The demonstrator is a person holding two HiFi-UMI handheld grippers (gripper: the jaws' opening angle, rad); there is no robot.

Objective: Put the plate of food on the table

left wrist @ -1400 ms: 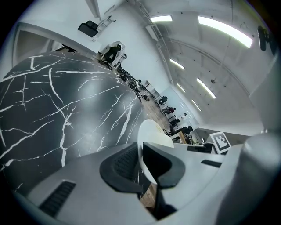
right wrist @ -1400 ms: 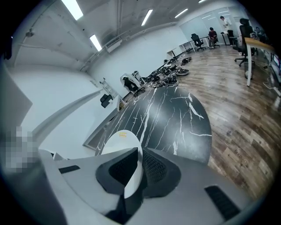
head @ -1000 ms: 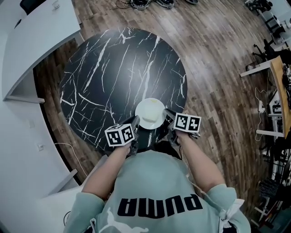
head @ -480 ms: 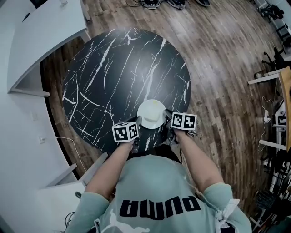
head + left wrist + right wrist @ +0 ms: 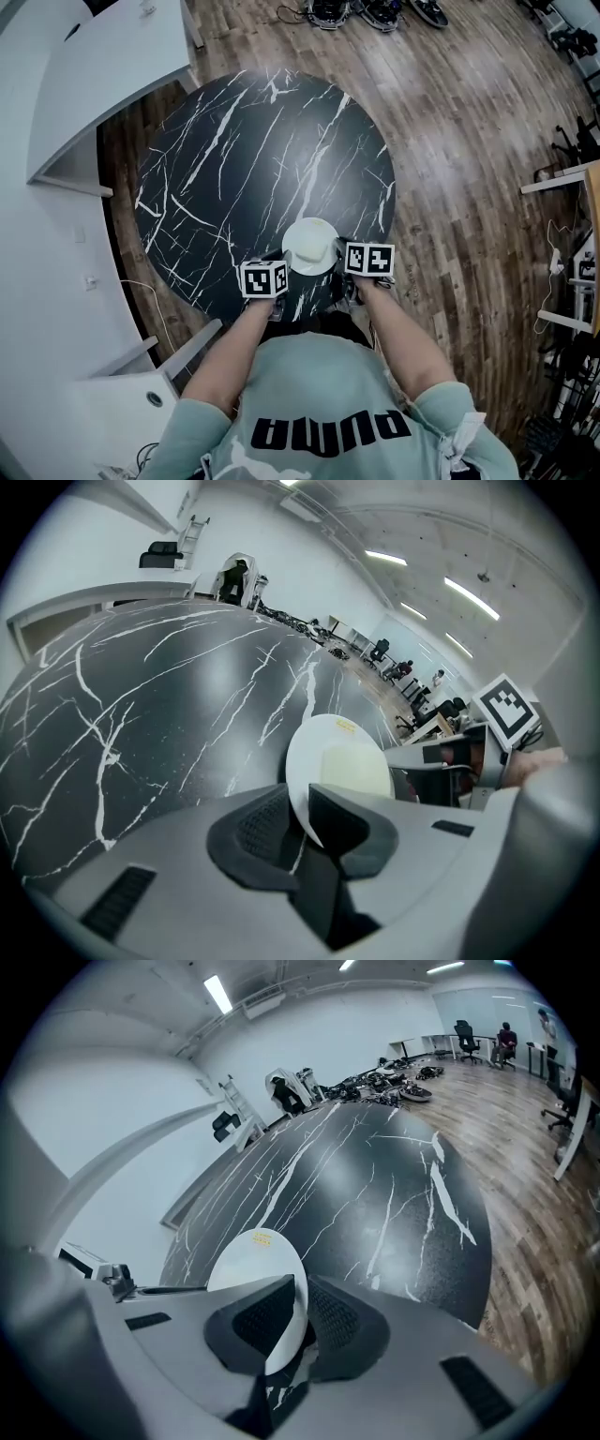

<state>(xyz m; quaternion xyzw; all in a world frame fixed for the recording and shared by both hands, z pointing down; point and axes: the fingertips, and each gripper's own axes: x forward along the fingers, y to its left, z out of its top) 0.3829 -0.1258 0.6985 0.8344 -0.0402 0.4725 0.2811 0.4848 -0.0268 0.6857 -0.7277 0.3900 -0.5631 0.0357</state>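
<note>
left gripper: my jaws have just been opening, plate rim lying between them.
right gripper: i am pinching the opposite rim.
plate: sitting on table, between both tools.

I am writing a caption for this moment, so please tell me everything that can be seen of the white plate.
The plate is round, white and smooth, ceramic-looking, bearing a pale flat slab of food. It is level, at the near edge of the black marbled table; whether it rests there is unclear. Its rim stands between the jaws of the left gripper, which have just been opening, and of the right gripper.
</note>
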